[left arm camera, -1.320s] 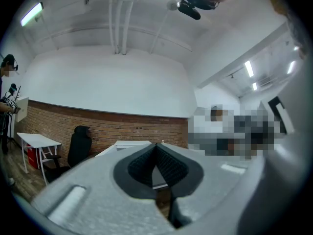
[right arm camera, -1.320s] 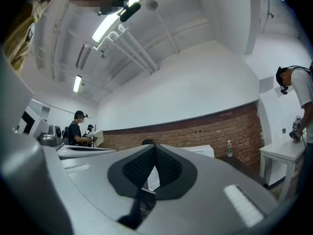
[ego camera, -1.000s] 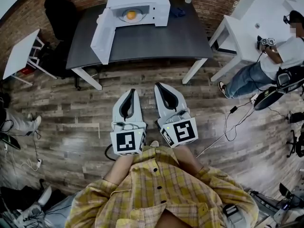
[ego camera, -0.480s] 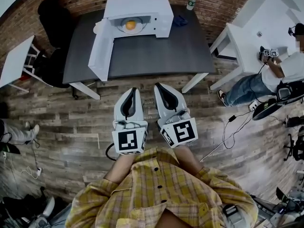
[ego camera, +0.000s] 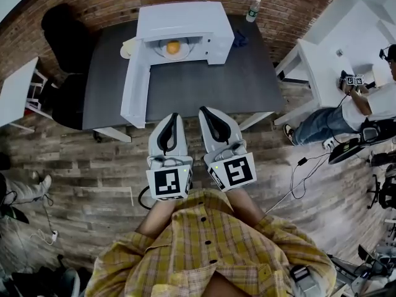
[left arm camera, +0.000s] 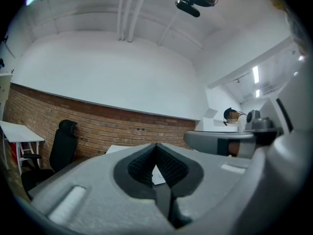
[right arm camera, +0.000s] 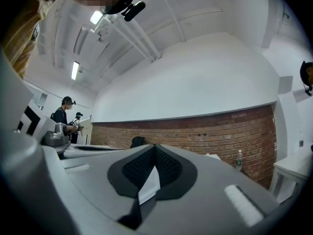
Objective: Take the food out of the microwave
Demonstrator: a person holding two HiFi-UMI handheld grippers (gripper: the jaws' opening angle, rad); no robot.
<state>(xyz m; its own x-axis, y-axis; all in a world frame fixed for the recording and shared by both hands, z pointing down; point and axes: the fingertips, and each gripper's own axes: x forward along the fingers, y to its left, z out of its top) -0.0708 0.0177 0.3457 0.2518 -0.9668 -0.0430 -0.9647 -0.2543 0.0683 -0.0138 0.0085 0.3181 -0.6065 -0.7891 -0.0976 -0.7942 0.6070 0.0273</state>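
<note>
At the left of the head view, the microwave door (ego camera: 132,82) stands wide open and reaches out over the dark table (ego camera: 204,82) toward the person. The left gripper (ego camera: 174,117) is just to the right of the door's near edge. It is clamped tight on nothing, with its tips over the table's front edge. If it goes in along that side it could knock the door, so the safer line is through the middle.

The food (ego camera: 173,46) is a round orange item, possibly a fruit, though the view is too small to be sure. It sits on a pale plate (ego camera: 162,50) inside the microwave (ego camera: 182,20), at the far side of the table. That puts it well apart from both sets of fingers and straight ahead of them.

The right gripper (ego camera: 203,110) is likewise pressed closed and empty. Both jaws must spread before reaching the plate, or they would only push it deeper. A tilted plate could let the round item roll off.
</note>
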